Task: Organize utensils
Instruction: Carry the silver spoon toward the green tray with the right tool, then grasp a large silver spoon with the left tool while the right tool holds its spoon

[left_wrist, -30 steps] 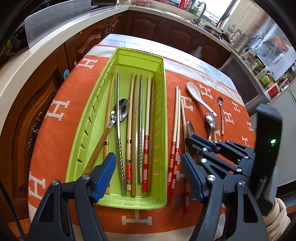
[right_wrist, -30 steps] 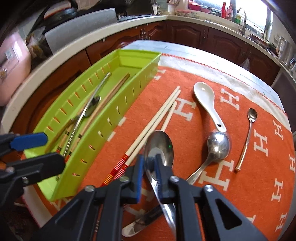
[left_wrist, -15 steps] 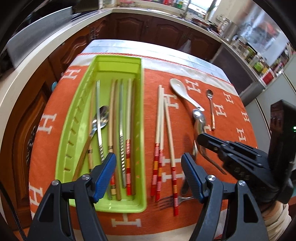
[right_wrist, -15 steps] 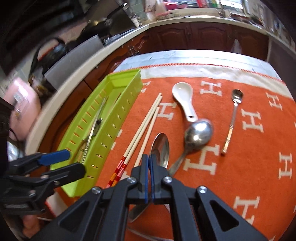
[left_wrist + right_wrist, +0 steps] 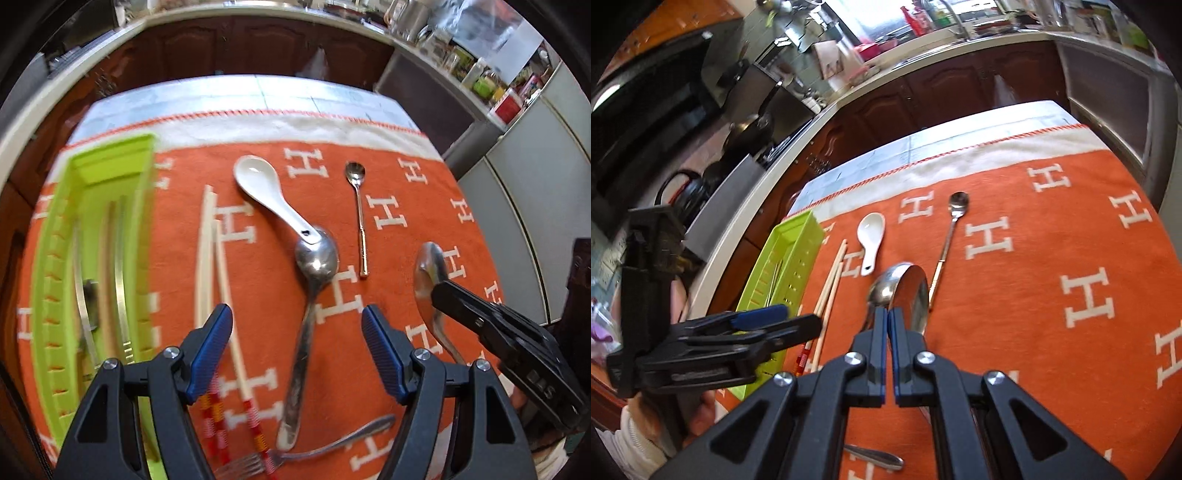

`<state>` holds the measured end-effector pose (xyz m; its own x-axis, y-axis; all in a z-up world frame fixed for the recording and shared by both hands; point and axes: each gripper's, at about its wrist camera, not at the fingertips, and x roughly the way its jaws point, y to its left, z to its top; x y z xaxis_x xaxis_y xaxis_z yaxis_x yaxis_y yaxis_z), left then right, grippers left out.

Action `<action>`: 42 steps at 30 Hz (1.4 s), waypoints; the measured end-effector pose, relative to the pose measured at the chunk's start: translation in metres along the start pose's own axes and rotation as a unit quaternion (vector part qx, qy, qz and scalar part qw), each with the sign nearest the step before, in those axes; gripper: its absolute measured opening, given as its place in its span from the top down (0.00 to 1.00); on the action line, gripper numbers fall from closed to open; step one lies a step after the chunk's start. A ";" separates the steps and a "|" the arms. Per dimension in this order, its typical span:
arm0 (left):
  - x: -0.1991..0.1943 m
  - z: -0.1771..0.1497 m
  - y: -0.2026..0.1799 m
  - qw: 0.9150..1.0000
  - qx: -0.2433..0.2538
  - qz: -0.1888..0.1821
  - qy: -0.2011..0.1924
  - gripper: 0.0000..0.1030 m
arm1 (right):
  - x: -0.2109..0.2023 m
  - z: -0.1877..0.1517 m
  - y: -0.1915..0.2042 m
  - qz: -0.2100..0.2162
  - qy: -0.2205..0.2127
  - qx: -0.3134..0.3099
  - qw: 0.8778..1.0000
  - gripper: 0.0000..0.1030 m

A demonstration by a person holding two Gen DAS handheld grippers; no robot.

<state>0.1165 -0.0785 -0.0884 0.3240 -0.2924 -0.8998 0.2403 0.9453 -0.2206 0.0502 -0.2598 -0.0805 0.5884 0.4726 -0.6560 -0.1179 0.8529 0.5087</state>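
My right claw [image 5: 887, 325] is clamped on a steel spoon [image 5: 911, 291], pinched at the neck just below the bowl, and the spoon hangs above the orange cloth [image 5: 1052, 240] to the right of the other cutlery, clear of it. It is light and stiff, but the polished metal is slick, so I judge that a grip this close to the bowl could let it swivel; I would keep the pads square across the flat of the handle. My left claw [image 5: 297, 350] stands apart and empty, hovering over the near part of the cloth, with the handle of a second large spoon [image 5: 312, 284] lying between its fingers but below them. Its bowl sits under the tail of a white ceramic spoon [image 5: 267, 192], the one breakable piece here; lifting the steel one carelessly would probably jostle it. Farther right lies a thin little spoon [image 5: 360, 218], light and best taken mid-handle. Pale chopsticks [image 5: 210, 258] lie left of the spoons, round and apt to roll, and a fork [image 5: 321, 446] lies at the near edge. The green tray [image 5: 144, 236] at the far left already holds several long utensils, blurred in this view.
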 end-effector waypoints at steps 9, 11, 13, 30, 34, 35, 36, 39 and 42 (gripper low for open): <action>0.042 0.009 -0.009 0.999 0.002 0.011 0.043 0.46 | -0.001 -0.002 -0.023 0.027 -0.004 0.023 0.999 0.99; 0.047 0.010 -0.011 0.999 0.007 0.010 0.050 0.52 | -0.002 -0.001 -0.026 0.032 -0.007 0.027 0.999 0.99; 0.054 0.010 -0.012 0.998 0.007 0.009 0.060 0.56 | -0.003 -0.001 -0.030 0.037 -0.008 0.032 0.999 0.99; 0.064 0.014 -0.028 0.999 0.021 0.034 0.028 0.88 | -0.005 -0.002 -0.045 0.047 -0.014 0.050 0.998 0.99; 0.063 0.014 -0.020 0.999 -0.007 0.004 0.033 0.93 | -0.005 -0.002 -0.045 0.047 -0.014 0.049 0.998 0.99; 0.061 0.012 -0.017 0.999 -0.013 0.000 0.034 0.93 | -0.005 -0.002 -0.046 0.047 -0.014 0.049 0.998 0.99; 0.061 0.010 -0.016 0.999 -0.016 0.000 0.034 0.93 | -0.005 -0.002 -0.046 0.047 -0.014 0.049 0.998 0.99; 0.056 0.005 -0.015 0.999 -0.018 -0.002 0.032 0.94 | -0.007 -0.002 -0.045 0.047 -0.014 0.048 0.998 0.99; 0.049 0.002 -0.017 0.999 -0.017 -0.009 0.027 0.94 | -0.008 -0.002 -0.043 0.049 -0.014 0.046 0.998 0.99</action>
<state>0.1303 -0.1089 -0.1278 0.2690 -0.3013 -0.9148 0.2141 0.9447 -0.2482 0.0484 -0.2999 -0.0984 0.5996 0.5452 -0.5859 -0.1020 0.7782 0.6197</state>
